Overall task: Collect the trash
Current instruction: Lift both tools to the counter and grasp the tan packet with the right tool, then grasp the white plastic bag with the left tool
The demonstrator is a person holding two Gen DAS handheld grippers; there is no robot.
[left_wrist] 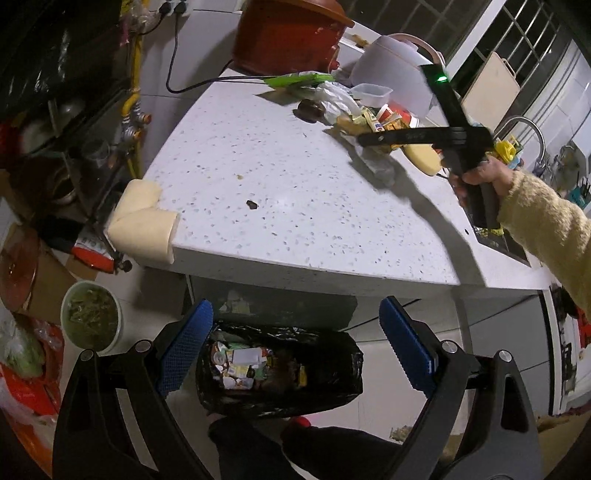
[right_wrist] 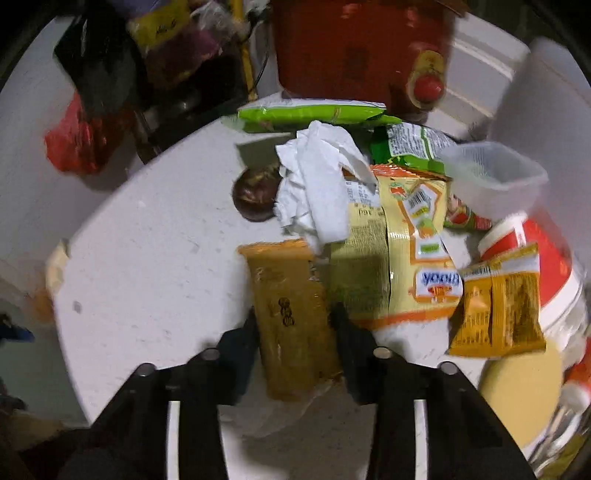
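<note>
White speckled stone forms the bench [left_wrist: 280, 192], with a foam guard [left_wrist: 144, 225] on its near corner and a red cooker [left_wrist: 291, 33] at the back by the wall. Litter is heaped at the far right end: a crumpled tissue [right_wrist: 317, 184], green snack packets [right_wrist: 310, 112], a yellow-and-orange noodle wrapper [right_wrist: 413, 251], a small mustard sachet [right_wrist: 498, 306], a clear plastic tub [right_wrist: 495, 177] and a round brown thing [right_wrist: 256, 197] that may be a chestnut or a fruit; the blur makes it hard to say.

Below the bench edge sits the bin [left_wrist: 277, 369], lined with a black bag and already part-filled with wrappers. The left gripper [left_wrist: 295, 347] hangs over it, blue fingers [left_wrist: 184, 350] spread wide and holding nothing.

The right gripper [right_wrist: 295, 332] is at the heap, its fingers on either side of a long tan packet [right_wrist: 291, 314] in clear film that lies flat on the bench at the near edge of the pile. They look to be touching the packet's sides, but I cannot tell whether they truly pinch it.

So the step in hand is the pick-up of this packet. Next it calls for a firm squeeze, a lift clear of the neighbouring wrapper and tissue so nothing drags along, then a carry over the bench edge to release above the bin.
</note>
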